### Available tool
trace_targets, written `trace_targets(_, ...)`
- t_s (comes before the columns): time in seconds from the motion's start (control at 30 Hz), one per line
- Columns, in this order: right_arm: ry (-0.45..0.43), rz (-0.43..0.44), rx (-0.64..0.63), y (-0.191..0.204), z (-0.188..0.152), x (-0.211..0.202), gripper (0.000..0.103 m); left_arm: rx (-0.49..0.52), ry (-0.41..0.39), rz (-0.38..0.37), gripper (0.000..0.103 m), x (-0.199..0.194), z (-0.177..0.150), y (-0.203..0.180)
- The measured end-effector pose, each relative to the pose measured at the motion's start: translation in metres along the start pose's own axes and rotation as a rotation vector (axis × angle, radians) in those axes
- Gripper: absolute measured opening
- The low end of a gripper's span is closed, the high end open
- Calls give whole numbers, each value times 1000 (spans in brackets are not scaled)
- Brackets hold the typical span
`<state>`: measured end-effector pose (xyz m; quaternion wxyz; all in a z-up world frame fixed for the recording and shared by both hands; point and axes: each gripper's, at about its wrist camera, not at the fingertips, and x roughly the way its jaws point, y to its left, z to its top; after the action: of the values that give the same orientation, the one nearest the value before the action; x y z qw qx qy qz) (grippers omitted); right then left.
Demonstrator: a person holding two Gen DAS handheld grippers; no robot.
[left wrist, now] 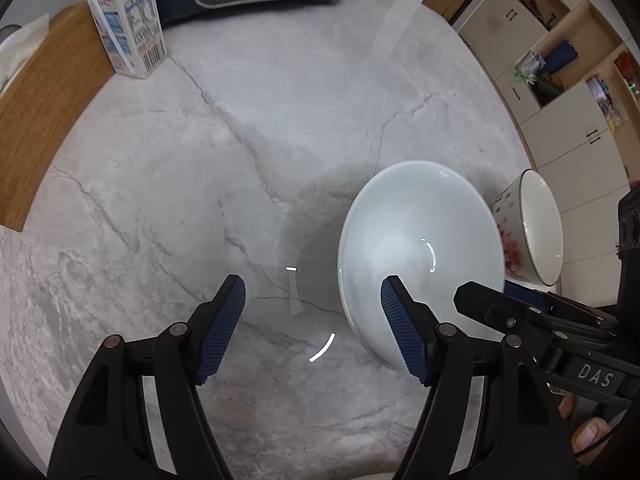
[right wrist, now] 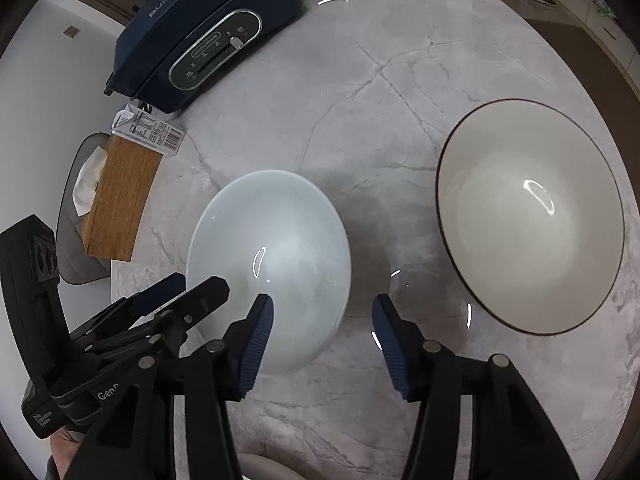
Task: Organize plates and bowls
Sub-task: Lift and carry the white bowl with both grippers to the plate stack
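Observation:
A pale blue-white bowl (left wrist: 420,248) stands on the marble table (left wrist: 240,160); it also shows in the right wrist view (right wrist: 272,256). A cream bowl with a dark rim and flower pattern (left wrist: 532,228) stands to its right, seen larger in the right wrist view (right wrist: 528,216). My left gripper (left wrist: 312,300) is open, its right finger over the pale bowl's near rim. My right gripper (right wrist: 322,320) is open, its left finger over the pale bowl's right rim. Neither holds anything. Each gripper shows in the other's view, the right one (left wrist: 520,312) and the left one (right wrist: 168,304).
A dark blue appliance (right wrist: 204,36) sits at the back of the table. A milk carton (left wrist: 128,24) stands beside a wooden tissue box (right wrist: 120,196). Cabinets and shelves (left wrist: 560,80) lie beyond the table's right edge.

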<state>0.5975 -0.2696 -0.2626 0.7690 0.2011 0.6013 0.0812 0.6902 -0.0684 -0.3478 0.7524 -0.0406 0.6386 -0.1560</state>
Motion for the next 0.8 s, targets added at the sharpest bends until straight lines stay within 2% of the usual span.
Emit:
trace_targets(0.07, 14, -1, -6, -1, 1, 9, 33, 5, 3, 8, 63, 8, 2, 1)
trace_targets(0.1, 20, -5, -7, -2, 1, 12, 29, 8, 3, 0, 47, 11, 5, 1)
trace_targets(0.13, 21, -7, -7, -3, 2, 14, 20, 11, 8, -10, 42, 15, 7, 1)
trace_targets(0.27, 18, -17, -39, 4, 1, 18, 17, 65, 7, -9, 13, 20, 13, -9)
trace_targets(0.3, 16, -19, -44, 5, 1, 18, 17, 76, 7, -7, 9, 21, 14, -12)
trace_targets(0.53, 2, -16, -59, 8, -2, 11, 16, 101, -3, 6, 9, 11, 9, -19)
trace_targets(0.8, -38, -1, -144, 31, -25, -36, 15, 127, -62, -11, 9, -51, -13, -28)
